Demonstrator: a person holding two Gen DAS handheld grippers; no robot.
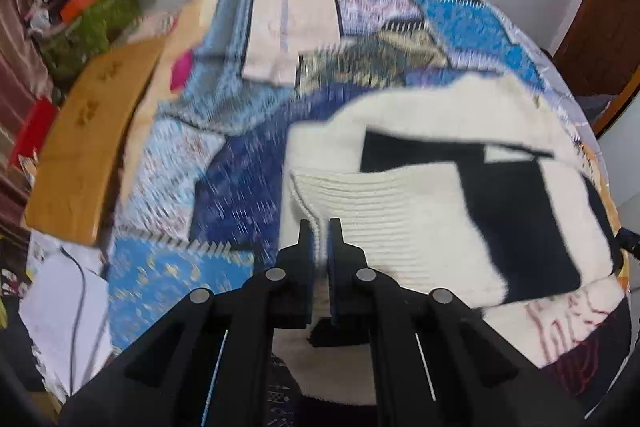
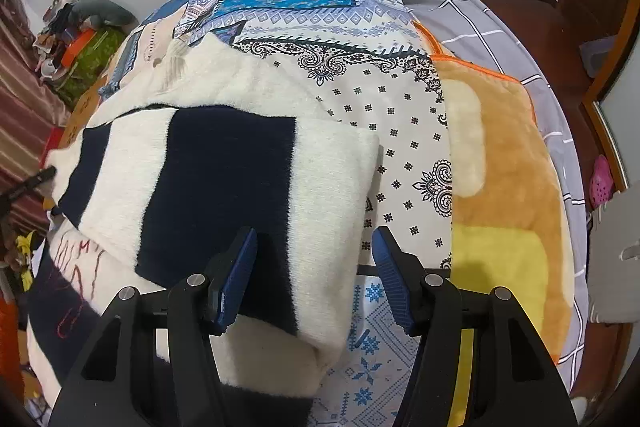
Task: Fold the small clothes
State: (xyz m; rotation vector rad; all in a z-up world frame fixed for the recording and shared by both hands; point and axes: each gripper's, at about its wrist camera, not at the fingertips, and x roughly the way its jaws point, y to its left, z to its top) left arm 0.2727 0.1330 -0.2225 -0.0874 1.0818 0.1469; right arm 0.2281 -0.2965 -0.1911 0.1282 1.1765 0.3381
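A small cream and navy knit sweater point(image 1: 420, 195) lies partly folded on a patchwork bedspread point(image 1: 224, 163). My left gripper point(image 1: 319, 233) is shut on the sweater's ribbed cream edge at its left side. In the right wrist view the same sweater point(image 2: 224, 187) lies folded, with a cream corner between my fingers. My right gripper point(image 2: 314, 251) is open, its jaws wide apart on either side of that corner, holding nothing. The left gripper's tip point(image 2: 40, 177) shows at the far left edge of the sweater.
A folded pale pink garment point(image 1: 288, 31) lies further up the bed. A wooden board point(image 1: 88, 147) and a heap of clutter point(image 1: 88, 7) are at the left. An orange and yellow plush blanket point(image 2: 500, 187) and a grey checked sheet point(image 2: 480, 27) lie to the right.
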